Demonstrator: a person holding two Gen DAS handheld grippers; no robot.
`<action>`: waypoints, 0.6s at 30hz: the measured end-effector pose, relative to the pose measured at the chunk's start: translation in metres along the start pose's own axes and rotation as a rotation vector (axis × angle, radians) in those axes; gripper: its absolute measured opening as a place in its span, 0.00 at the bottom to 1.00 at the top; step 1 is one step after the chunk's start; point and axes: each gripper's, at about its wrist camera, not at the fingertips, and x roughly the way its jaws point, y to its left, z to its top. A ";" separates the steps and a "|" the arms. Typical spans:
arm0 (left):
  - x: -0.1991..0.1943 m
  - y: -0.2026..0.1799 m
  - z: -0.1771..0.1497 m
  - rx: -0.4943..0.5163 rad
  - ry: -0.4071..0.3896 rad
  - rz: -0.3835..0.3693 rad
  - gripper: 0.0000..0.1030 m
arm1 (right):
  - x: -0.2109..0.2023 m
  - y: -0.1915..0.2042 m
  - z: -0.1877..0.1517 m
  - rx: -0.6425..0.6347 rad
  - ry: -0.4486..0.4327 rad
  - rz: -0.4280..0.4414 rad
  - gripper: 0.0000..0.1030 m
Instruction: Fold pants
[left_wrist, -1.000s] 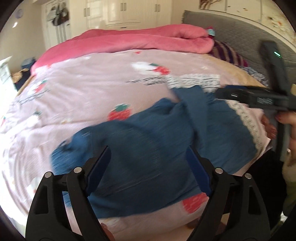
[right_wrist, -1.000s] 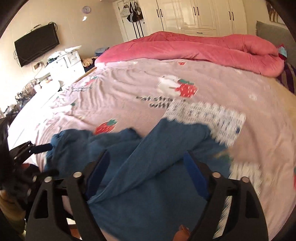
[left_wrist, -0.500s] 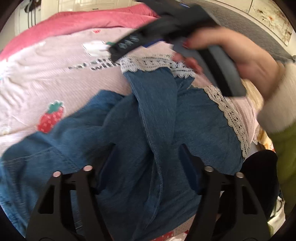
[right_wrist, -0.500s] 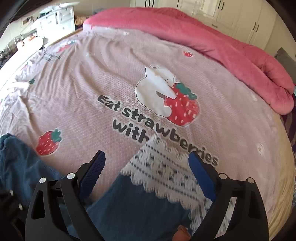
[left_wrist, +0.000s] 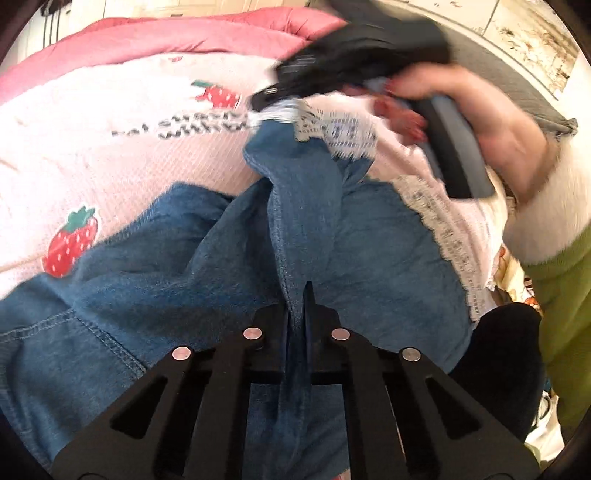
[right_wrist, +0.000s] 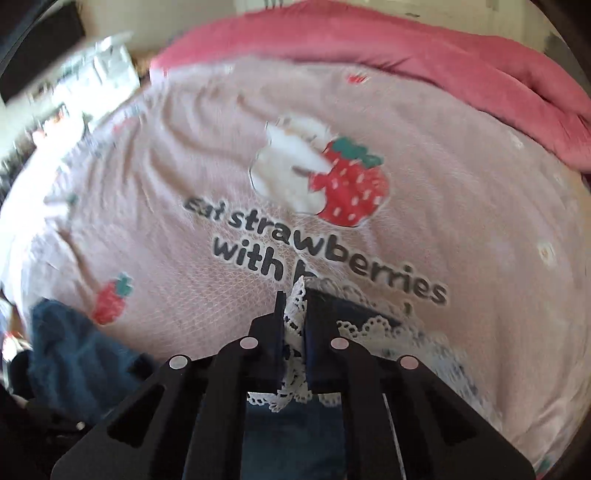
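Blue denim pants (left_wrist: 207, 266) with white lace cuffs (left_wrist: 332, 127) lie crumpled at the near edge of a pink strawberry bedspread (left_wrist: 92, 155). My left gripper (left_wrist: 297, 295) is shut on a raised fold of a denim leg. My right gripper (right_wrist: 293, 299) is shut on the lace cuff (right_wrist: 295, 325) of that leg. It also shows in the left wrist view (left_wrist: 266, 99), pinching the cuff at the far end of the leg. More denim (right_wrist: 70, 350) lies at the left of the right wrist view.
A rolled pink duvet (right_wrist: 424, 62) lies along the far side of the bed. A grey headboard (left_wrist: 517, 85) stands at the right. The bed's near edge (left_wrist: 484, 280) drops off at the right, by the person's green sleeve (left_wrist: 565, 295).
Both grippers, open half a second ago, have shut: the left on the denim fold, the right on the lace cuff. The leg between them is now lifted off the bedspread.
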 end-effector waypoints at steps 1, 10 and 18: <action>-0.003 -0.001 0.000 0.009 -0.008 0.000 0.01 | -0.022 -0.008 -0.011 0.033 -0.048 0.021 0.07; -0.018 -0.018 -0.016 0.095 0.003 0.024 0.01 | -0.130 -0.042 -0.153 0.223 -0.208 0.072 0.07; -0.014 -0.040 -0.028 0.153 0.010 0.116 0.03 | -0.126 -0.043 -0.240 0.301 -0.153 0.094 0.07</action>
